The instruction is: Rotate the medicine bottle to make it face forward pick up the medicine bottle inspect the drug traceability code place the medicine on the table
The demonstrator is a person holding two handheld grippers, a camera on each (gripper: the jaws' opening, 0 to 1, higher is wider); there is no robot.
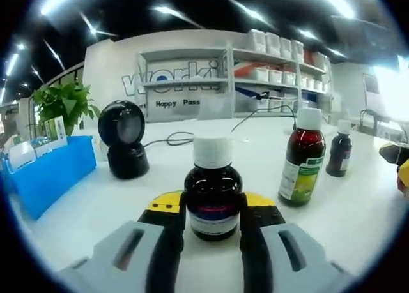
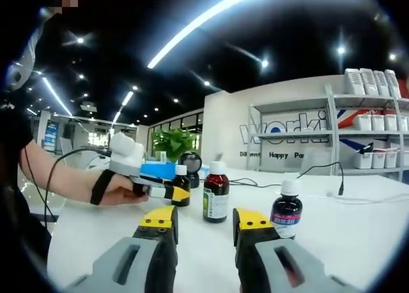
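Right up front in the left gripper view, the left gripper is seen with its yellow-tipped jaws sitting on either side of a small dark medicine bottle with a white cap; the jaws look to be touching its sides, so the bottle is being grasped. It stands upright on the white table.

Biggest stuff first: a shelving unit with white boxes is seen at the back, against a wall with lettering. A blue bin is parked on the left side of the table, with a green plant behind it. A round black scanner is set just left of the held bottle, farther back. To the right, a taller bottle with a green label is stood upright, and a small dark bottle is placed beyond it.

In the right gripper view, the right gripper is held spread, nothing between its jaws, low over the table. A hand with a strap around it is seen at the left.
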